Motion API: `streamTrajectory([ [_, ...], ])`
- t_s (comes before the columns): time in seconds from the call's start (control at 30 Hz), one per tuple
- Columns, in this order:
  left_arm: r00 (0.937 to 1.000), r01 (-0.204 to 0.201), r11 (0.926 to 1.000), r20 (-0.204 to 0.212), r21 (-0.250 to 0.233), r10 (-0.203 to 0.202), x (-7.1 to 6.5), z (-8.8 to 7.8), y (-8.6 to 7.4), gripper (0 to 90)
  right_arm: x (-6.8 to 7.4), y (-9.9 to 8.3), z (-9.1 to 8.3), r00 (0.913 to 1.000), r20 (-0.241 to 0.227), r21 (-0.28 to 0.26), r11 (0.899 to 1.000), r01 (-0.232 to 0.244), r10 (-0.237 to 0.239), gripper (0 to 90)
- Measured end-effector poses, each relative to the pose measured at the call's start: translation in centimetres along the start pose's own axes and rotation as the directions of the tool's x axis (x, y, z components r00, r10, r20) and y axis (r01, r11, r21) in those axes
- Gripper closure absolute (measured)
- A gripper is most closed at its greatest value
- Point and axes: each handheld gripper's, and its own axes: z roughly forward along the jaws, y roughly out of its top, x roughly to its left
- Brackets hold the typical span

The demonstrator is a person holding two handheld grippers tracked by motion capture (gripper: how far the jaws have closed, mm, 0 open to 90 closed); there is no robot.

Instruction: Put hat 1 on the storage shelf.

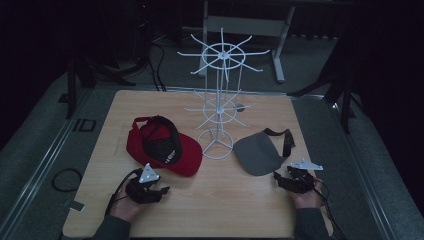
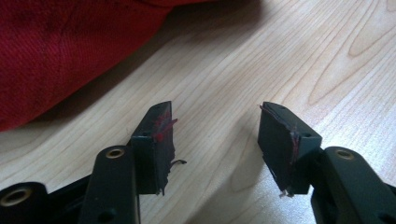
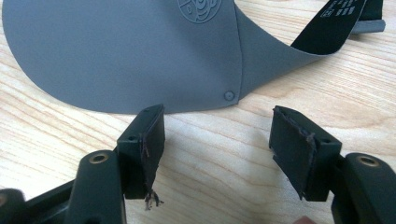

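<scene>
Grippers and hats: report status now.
Left gripper open, empty, near red cap. Right gripper open, empty, at grey visor. White wire rack stands between hats.

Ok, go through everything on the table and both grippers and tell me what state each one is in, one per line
Red cap: upside down on the table, inside facing up, not held.
Grey visor: flat on the table, strap loose behind it, not held.
White wire rack: upright, nothing hanging on its arms.
Left gripper: open, holding nothing, near the red cap.
Right gripper: open, holding nothing, just short of the visor's edge.
</scene>
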Motion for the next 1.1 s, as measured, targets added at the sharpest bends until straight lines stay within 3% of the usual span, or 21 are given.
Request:
streamTrajectory([
  [0.53, 0.9997, 0.025, 0.9996, 0.003, 0.014, -0.025, -0.3, -0.1, 0.2, 50.6, -0.1, 0.0, 0.2, 0.9999, -0.013, -0.009, 1.000, 0.005, -0.005, 33.8],
  [0.67, 0.9988, 0.046, 0.9988, 0.019, -0.019, -0.046, -0.4, -0.6, 0.4, 50.8, -0.1, 0.0, 0.2, 0.9999, -0.013, -0.009, 1.000, 0.005, -0.005, 33.8],
  [0.87, 0.9984, 0.055, 0.9978, 0.011, -0.037, -0.055, -0.8, -1.0, 1.2, 50.5, -0.1, 0.0, 0.2, 0.9999, -0.014, -0.009, 1.000, 0.007, -0.007, 33.5],
  [1.1, 0.9921, 0.123, 0.9907, 0.031, -0.058, -0.122, -0.9, -0.7, 2.3, 49.1, -0.1, 0.0, 0.2, 0.9999, -0.015, -0.008, 1.000, 0.008, -0.008, 33.1],
])
